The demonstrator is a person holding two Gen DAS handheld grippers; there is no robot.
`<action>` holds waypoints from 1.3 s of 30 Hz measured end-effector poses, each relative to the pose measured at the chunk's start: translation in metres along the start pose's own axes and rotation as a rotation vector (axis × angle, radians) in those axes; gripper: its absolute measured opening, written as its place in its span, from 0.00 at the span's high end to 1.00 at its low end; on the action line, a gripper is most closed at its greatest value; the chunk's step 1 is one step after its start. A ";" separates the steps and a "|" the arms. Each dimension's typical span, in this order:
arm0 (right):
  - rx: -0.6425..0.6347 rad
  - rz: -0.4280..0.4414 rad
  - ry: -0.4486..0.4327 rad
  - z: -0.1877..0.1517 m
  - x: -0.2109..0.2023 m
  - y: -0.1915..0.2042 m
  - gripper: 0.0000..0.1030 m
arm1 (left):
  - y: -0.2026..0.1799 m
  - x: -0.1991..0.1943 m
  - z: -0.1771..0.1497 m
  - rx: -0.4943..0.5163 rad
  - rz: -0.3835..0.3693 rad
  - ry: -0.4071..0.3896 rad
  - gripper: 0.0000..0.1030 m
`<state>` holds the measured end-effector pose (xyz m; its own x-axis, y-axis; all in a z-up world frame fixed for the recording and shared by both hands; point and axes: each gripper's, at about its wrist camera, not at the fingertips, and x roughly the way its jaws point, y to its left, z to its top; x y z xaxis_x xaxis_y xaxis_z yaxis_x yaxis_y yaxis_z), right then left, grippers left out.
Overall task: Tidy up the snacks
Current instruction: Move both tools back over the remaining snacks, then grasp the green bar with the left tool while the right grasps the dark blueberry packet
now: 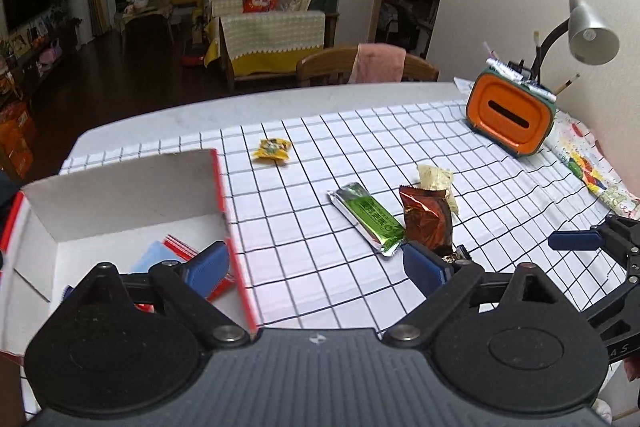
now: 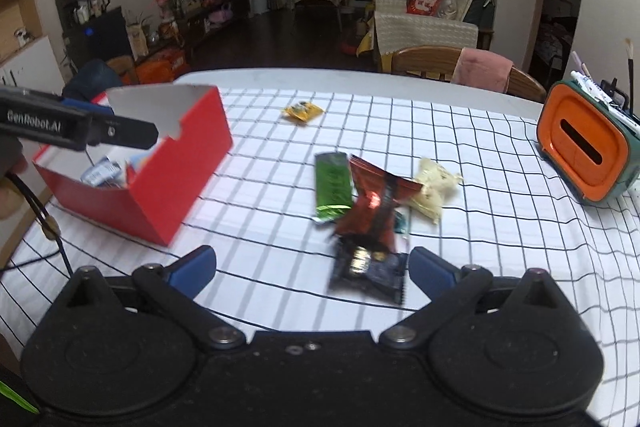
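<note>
Gaping wide and empty, the right claw [image 2: 312, 267] hangs over a dark snack packet [image 2: 368, 273] on the desk [image 2: 480, 227], green [image 2: 332, 187], red [image 2: 376, 207] and cream [image 2: 434, 187] packets just beyond. Equally spread, the left claw [image 1: 316, 267] straddles the red box's [image 1: 236, 247] wall; a yellow packet [image 1: 273, 149] lies well apart.

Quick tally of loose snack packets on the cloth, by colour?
Yellow packet: 1
Green packet: 1
Red-brown packet: 1
Cream packet: 1
Dark packet: 1
Total: 5, not counting what is inside the red box.
</note>
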<state>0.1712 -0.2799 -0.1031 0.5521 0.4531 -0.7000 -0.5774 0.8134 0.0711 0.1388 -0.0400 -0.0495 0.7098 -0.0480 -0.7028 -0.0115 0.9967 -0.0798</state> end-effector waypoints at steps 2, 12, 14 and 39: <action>-0.023 0.005 0.015 -0.003 0.008 -0.012 0.00 | -0.008 0.009 0.000 -0.005 0.004 0.013 0.08; -0.140 0.065 0.086 -0.014 0.058 -0.048 0.02 | -0.041 0.058 0.004 -0.009 0.054 0.079 0.08; -0.166 0.077 0.090 -0.015 0.069 -0.050 0.03 | -0.044 0.071 0.005 -0.013 0.067 0.100 0.08; -0.329 0.236 0.182 -0.014 0.111 -0.062 0.29 | -0.047 0.219 0.059 -0.175 0.123 0.343 0.08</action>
<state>0.2596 -0.2848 -0.1958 0.2842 0.5165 -0.8077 -0.8519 0.5225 0.0343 0.3363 -0.0940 -0.1581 0.4195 0.0226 -0.9075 -0.2228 0.9717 -0.0788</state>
